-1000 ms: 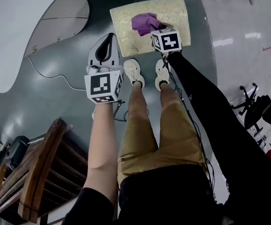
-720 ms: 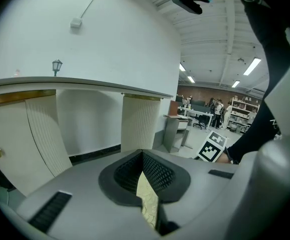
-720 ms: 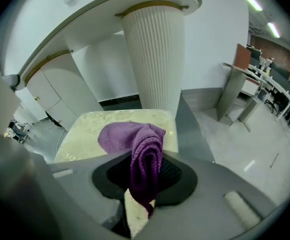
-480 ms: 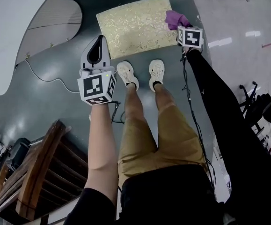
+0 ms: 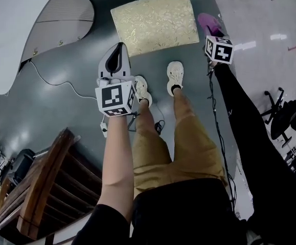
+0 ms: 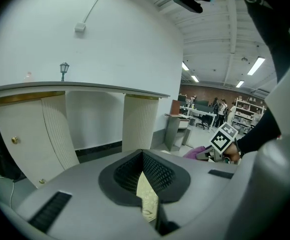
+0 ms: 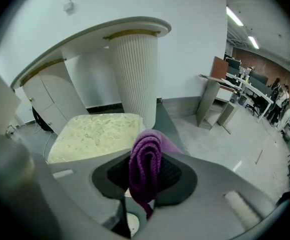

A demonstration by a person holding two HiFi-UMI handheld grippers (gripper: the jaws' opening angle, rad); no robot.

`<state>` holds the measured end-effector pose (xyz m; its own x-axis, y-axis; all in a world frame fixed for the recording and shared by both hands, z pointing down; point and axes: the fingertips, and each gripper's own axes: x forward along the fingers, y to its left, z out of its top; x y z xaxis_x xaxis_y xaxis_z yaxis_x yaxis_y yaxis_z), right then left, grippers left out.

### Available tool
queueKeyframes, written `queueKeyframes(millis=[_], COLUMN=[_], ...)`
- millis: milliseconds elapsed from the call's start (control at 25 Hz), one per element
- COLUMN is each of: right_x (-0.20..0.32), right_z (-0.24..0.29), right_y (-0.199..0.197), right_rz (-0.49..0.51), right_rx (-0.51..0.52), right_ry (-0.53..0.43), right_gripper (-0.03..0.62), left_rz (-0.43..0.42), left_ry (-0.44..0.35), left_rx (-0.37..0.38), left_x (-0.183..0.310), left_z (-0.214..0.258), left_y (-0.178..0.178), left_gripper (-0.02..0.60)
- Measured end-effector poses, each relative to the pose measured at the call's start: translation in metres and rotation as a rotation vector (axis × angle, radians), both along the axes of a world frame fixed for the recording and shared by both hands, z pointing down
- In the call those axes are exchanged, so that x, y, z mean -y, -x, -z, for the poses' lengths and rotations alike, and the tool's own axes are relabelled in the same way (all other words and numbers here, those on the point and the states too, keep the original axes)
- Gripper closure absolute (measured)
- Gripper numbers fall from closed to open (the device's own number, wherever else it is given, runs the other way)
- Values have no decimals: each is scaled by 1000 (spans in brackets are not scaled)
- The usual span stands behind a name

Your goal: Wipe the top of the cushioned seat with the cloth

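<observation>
**Clerk:** Head view first. Where is the cloth?

**Inspector:** The cloth (image 5: 209, 22) is purple and sits at the upper right of the frame. It is clamped in the right gripper (image 5: 213, 34), just off the right edge of the cushioned seat (image 5: 154, 22) and apparently clear of it. The seat fills the top centre. It is a rectangular pad in gold brocade with a raised leafy pattern, standing on a glossy dark-grey floor (image 5: 61, 101). The left gripper (image 5: 119, 52) hangs over the floor near the seat's near edge, apart from it.

**Clerk:** Left gripper view?

**Inspector:** The jaws are drawn together at the tips with nothing between them. A sliver of the gold fabric shows through the slit behind them, at lower centre.

**Clerk:** Right gripper view?

**Inspector:** The jaws are closed on the cloth, which stands up at centre frame as a folded loop of coarse, ribbed knit. The seat lies at left centre, beside a fluted white column (image 7: 134, 74).

**Clerk:** Handling?

**Inspector:** In my judgement the cloth is light, limp and grippy rather than slick. Holding it by a bunched fold suits the job, provided a loose tail is left to lie flat. The seat top looks soft and yielding, and textured enough to drag the knit, so moderate pressure is advised. The seat may also slide on the polished floor.
</observation>
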<state>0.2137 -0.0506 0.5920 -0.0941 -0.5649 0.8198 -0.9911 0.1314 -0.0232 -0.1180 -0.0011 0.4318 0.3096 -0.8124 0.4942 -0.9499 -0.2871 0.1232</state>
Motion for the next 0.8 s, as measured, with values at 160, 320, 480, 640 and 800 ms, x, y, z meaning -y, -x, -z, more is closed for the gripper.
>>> queueKeyframes(millis=[160, 320, 480, 640, 800], right_x=[-24, -48, -77, -111, -115], right_z=[16, 21, 12, -49, -58], right_y=[88, 201, 313, 356, 356], right_rz=[89, 241, 406, 438, 455], right_rx=[97, 173, 244, 195, 146], right_ry=[-38, -56, -28, 167, 167], right_gripper=[511, 511, 511, 511, 511], left_rz=[-19, -45, -49, -93, -99], left_ry=[7, 11, 23, 26, 35], left_rx=[-9, -8, 22, 100, 107], left_x=[-15, -31, -46, -62, -71], left_z=[1, 2, -5, -11, -10], left_y=[20, 43, 76, 92, 103], left_gripper=[575, 575, 575, 575, 575])
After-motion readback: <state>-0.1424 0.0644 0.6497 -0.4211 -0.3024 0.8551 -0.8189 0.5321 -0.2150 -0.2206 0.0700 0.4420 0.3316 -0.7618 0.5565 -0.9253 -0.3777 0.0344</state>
